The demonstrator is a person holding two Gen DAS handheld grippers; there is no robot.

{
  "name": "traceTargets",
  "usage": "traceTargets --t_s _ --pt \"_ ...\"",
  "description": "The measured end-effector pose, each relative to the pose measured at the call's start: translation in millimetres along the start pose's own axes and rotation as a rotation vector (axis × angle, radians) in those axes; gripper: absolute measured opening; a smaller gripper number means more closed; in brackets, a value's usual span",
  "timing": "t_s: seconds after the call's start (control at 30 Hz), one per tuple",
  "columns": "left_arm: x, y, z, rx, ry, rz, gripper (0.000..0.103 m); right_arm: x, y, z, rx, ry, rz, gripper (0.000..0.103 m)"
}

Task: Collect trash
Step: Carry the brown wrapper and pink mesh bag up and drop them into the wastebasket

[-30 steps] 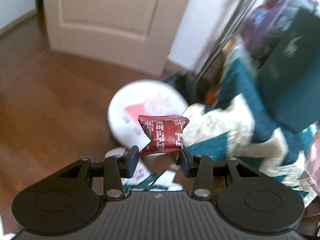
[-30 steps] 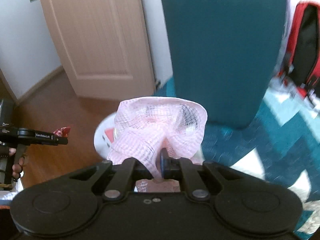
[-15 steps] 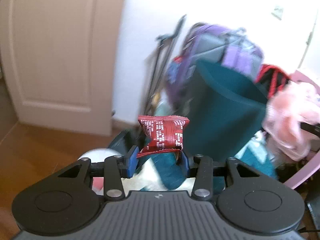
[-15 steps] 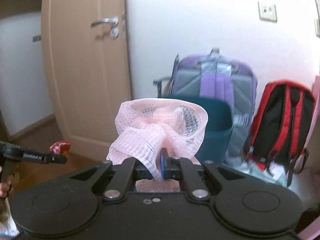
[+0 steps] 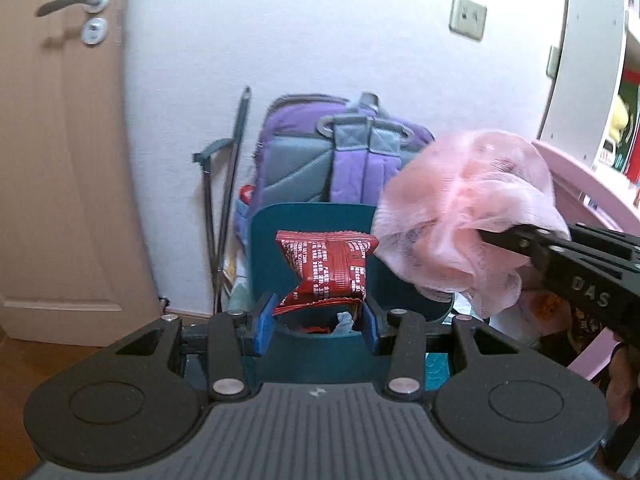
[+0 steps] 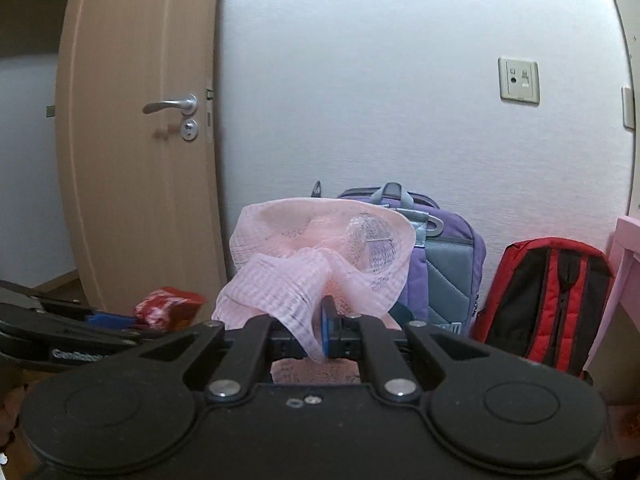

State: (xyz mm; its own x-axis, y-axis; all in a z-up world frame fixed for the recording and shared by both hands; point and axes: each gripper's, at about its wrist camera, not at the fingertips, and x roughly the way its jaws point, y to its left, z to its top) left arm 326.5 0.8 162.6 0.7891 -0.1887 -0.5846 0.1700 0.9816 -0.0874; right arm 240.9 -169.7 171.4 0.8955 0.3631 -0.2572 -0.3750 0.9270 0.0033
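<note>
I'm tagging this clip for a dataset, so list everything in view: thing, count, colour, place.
snack wrapper: 1, red, clamped in the left tongs over the bin
mesh net: 1, pink, pinched in the right tongs
bin: 1, teal, below the wrapper, some trash inside
backpack: 1, purple and grey, against the wall behind the bin
second backpack: 1, red and black, right of the purple one
door: 1, beige, silver handle, left
wall socket: 1, cream, on the white wall
left tongs: 1, black, blue pads
right tongs: 1, black, blue pads

Soft daylight, fisheye-bent edges, glare upper right, slight blur
</note>
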Motion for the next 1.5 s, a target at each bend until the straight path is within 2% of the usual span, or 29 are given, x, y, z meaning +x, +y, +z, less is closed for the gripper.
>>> traceTargets --t_s 0.1,0.2,0.37,0.47,0.8,0.93,1.0,1.07,1.27,1.37,1.5 --pt "26 -14 3 0.030 0.039 0.015 0.042 14 0 -14 0.045 0.044 0.002 0.007" --pt "49 -24 -1 0.052 0.082 0.027 0.042 42 -19 -19 0.054 0.110 0.005 0.007" --pt "88 -30 -4 0.076 0.150 0.033 0.042 82 -44 -28 0.079 0.182 -0.006 0.008" --pt "103 -26 -8 0.069 0.202 0.040 0.042 101 -54 -32 0.092 0.230 0.012 0.012" --pt "137 -16 2 0.059 0.265 0.055 0.045 130 -58 -30 0.054 0.290 0.000 0.024" --pt "138 -16 1 0.057 0.265 0.062 0.050 131 -56 -29 0.037 0.298 -0.002 0.027" --pt "135 -17 1 0.054 0.256 0.074 0.059 128 -55 -28 0.033 0.300 -0.006 0.027" --pt "130 -16 2 0.051 0.243 0.077 0.064 124 -55 -26 0.034 0.300 -0.006 0.028" --pt "106 -14 3 0.032 0.215 0.069 0.065 103 -53 -19 0.027 0.290 0.002 0.040" --pt "89 -15 3 0.026 0.197 0.068 0.076 87 -50 -16 0.027 0.281 -0.001 0.043" --pt "65 -16 2 0.016 0.176 0.055 0.077 66 -45 -12 0.031 0.270 0.002 0.047"
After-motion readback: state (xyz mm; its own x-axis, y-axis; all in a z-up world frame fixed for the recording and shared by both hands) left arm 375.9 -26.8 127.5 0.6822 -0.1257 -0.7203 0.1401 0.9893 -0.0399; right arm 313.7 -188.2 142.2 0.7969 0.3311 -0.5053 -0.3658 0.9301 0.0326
